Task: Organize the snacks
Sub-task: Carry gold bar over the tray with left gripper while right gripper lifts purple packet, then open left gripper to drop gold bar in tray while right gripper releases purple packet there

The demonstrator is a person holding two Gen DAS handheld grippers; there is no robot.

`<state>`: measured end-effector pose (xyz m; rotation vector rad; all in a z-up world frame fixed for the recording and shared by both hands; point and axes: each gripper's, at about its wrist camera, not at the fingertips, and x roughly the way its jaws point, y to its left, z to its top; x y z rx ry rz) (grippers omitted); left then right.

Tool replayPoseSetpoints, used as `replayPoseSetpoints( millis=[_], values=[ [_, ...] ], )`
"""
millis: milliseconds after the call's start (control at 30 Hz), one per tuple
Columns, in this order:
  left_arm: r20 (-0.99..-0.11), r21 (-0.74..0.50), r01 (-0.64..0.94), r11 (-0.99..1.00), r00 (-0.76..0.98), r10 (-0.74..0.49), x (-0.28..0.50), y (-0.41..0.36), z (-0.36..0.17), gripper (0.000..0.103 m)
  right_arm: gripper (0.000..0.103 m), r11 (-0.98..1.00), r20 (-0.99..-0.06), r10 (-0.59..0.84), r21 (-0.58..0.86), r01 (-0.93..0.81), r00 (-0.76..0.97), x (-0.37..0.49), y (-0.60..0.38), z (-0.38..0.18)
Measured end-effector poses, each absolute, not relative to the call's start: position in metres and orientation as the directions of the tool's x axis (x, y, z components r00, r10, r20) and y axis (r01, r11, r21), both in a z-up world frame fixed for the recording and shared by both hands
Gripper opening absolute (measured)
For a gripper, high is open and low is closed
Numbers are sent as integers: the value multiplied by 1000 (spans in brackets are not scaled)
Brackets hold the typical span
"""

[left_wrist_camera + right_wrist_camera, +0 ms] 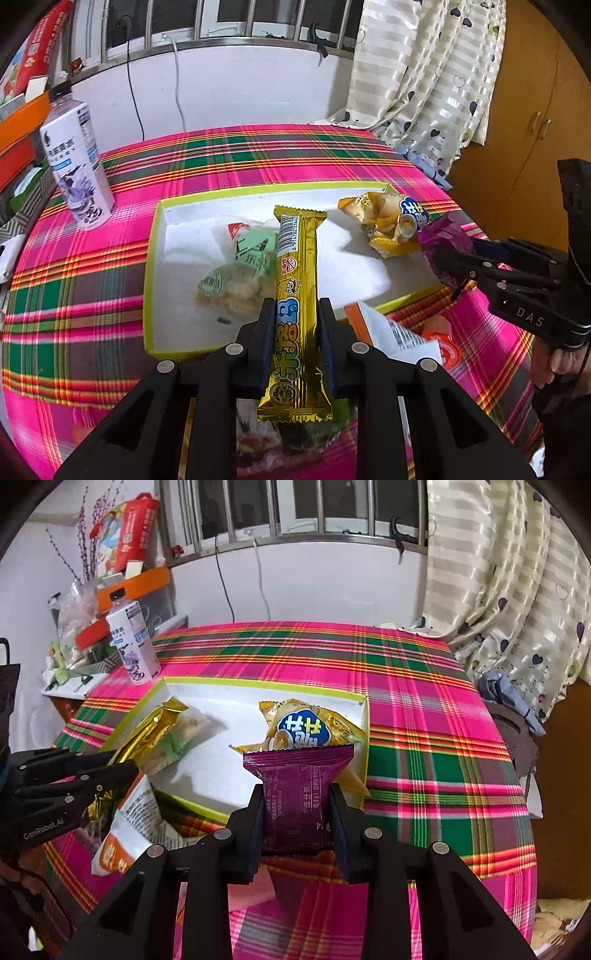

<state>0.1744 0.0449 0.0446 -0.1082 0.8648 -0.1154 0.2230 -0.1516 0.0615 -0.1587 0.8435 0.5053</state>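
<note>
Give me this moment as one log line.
left gripper: shut on gold bar | right gripper: shut on purple packet | both over tray

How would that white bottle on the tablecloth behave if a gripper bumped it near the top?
The white bottle stands tall on a narrow base, so it would probably tip rather than slide. Its round body suggests it would then roll. The plaid tablecloth may grip its base.

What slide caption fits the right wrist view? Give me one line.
Right tool grips a purple snack packet near the white tray, while the left tool carries a gold bar.
</note>
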Motion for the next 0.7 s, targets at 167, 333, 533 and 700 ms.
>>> replayPoseSetpoints(
  millis=[167, 333, 533, 700],
  values=[
    [-760, -131, 48, 990, 636, -132, 191, 49, 41, 23, 30, 869, -749, 366, 64, -490, 552, 235, -145, 58],
    [-767, -114, 27, 993, 634, -105, 206, 57, 38, 23, 30, 867, -744, 375, 71, -493, 553, 248, -140, 56],
    [-762, -81, -9, 997, 645, -56, 218, 70, 34, 23, 30, 866, -750, 381, 86, -492, 540, 258, -138, 50],
    [-765, -91, -31, 995, 642, -50, 216, 80, 27, 23, 31, 862, -770, 391, 114, -495, 504, 254, -141, 39]
  ],
)
